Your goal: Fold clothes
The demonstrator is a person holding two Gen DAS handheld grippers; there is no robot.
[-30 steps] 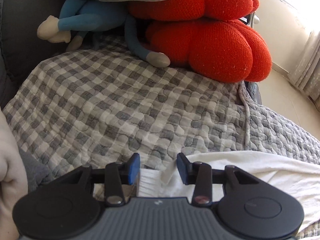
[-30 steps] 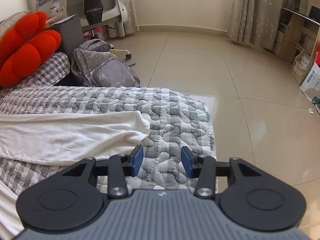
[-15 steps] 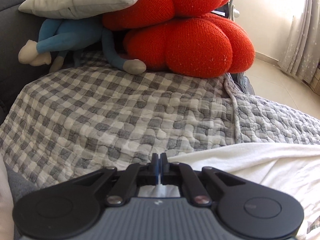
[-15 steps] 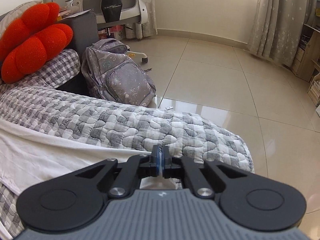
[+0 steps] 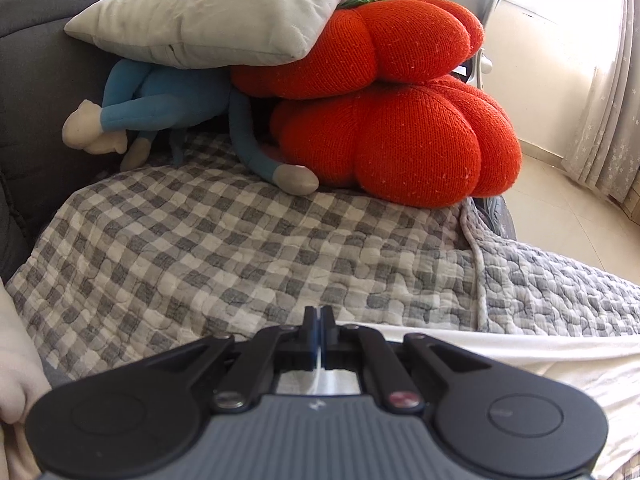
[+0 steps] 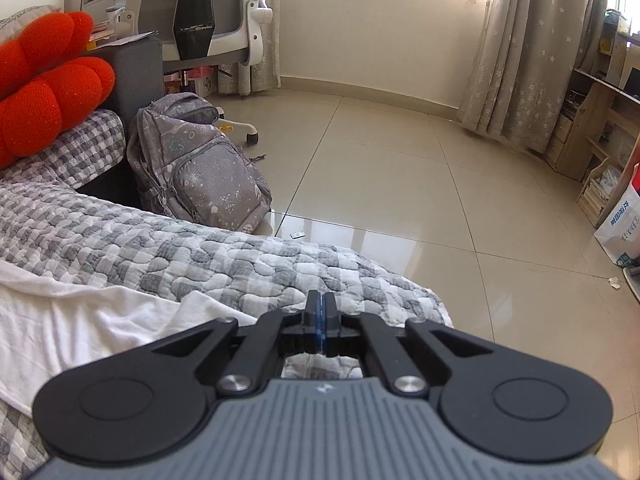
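We pinch the white garment (image 5: 520,364) w/ both tools: left tool (image 5: 319,334) clamps its edge; right tool (image 6: 320,326) closed, grip unclear. Soft, light, floppy; take corners.

Quilt (image 5: 224,248) ahead bare; orange cushions (image 5: 396,140), plush toy (image 5: 168,100) block far end.

Grey checked quilt (image 5: 224,248) over a dark sofa (image 5: 28,92), two stacked red knitted cushions (image 5: 396,136), blue plush toy (image 5: 168,100) under a pale pillow (image 5: 224,12), grey backpack (image 6: 200,168) on tiled floor (image 6: 400,184), office chair (image 6: 200,16), curtain (image 6: 532,52)
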